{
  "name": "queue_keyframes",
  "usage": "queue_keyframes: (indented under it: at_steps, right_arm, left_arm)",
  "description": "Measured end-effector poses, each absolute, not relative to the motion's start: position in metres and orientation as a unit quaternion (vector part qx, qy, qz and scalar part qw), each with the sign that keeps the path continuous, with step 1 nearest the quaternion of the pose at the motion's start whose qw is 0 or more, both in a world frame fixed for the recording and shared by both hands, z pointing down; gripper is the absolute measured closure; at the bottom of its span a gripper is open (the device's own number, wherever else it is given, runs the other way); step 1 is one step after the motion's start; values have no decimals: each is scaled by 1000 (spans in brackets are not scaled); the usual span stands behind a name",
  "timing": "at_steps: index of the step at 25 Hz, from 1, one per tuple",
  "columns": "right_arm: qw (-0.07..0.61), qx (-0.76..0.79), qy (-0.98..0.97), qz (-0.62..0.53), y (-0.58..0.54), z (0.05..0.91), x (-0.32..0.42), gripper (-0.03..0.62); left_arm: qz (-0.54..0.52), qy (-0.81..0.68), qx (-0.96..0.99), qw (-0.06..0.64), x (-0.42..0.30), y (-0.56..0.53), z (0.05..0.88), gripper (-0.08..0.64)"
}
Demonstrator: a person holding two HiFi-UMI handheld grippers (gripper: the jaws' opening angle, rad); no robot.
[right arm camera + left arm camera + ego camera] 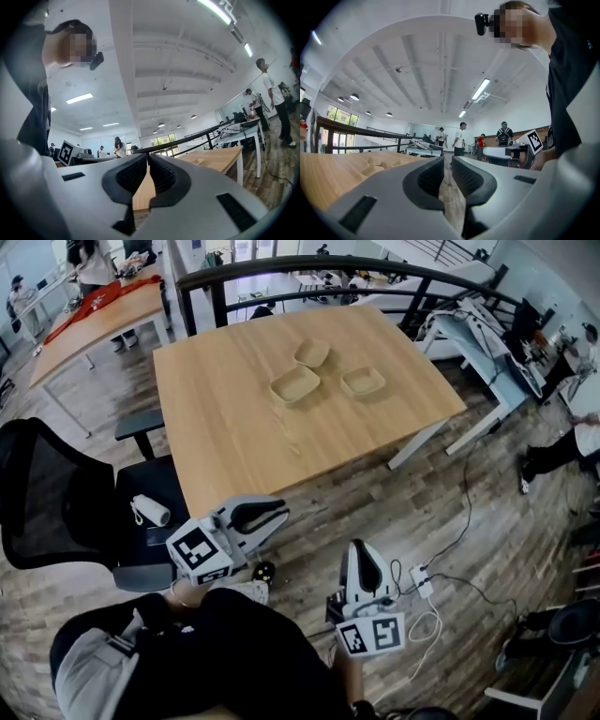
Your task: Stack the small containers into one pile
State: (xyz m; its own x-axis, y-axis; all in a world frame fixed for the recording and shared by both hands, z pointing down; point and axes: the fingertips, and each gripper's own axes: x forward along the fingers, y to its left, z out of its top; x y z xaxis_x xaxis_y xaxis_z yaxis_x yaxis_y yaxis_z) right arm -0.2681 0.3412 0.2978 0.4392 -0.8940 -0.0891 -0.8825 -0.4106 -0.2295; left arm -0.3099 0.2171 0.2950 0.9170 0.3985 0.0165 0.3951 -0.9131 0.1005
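Three small tan containers lie apart on the wooden table (234,418): a larger one (295,385), one behind it (312,353) and one to the right (363,381). Both grippers are held low, short of the table's near edge and well away from the containers. My left gripper (279,512) points right, shut, with only a thin slit between its pads and nothing in it. My right gripper (360,549) points toward the table, shut and empty. In the left gripper view the jaws (447,163) frame the floor, with the containers (370,171) low at the left. The right gripper view shows its jaws (148,160) before the table edge (220,161).
A black office chair (56,493) with a white roll (150,510) on its seat stands left of the table. A power strip (422,579) and cables lie on the floor at the right. A dark railing (328,263), other desks and several people are beyond.
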Motion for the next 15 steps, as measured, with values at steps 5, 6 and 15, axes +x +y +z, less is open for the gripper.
queue_keyframes:
  at_steps: [5, 6, 15]
  right_arm:
    - [116, -844, 524, -25, 332, 296, -259, 561]
    - [116, -844, 523, -28, 329, 297, -258, 561]
    - [155, -835, 527, -37, 298, 296, -238, 561]
  left_arm:
    - [12, 212, 976, 46, -294, 205, 293, 518]
    - [10, 213, 976, 48, -291, 202, 292, 518]
    - [5, 212, 975, 58, -271, 166, 293, 518]
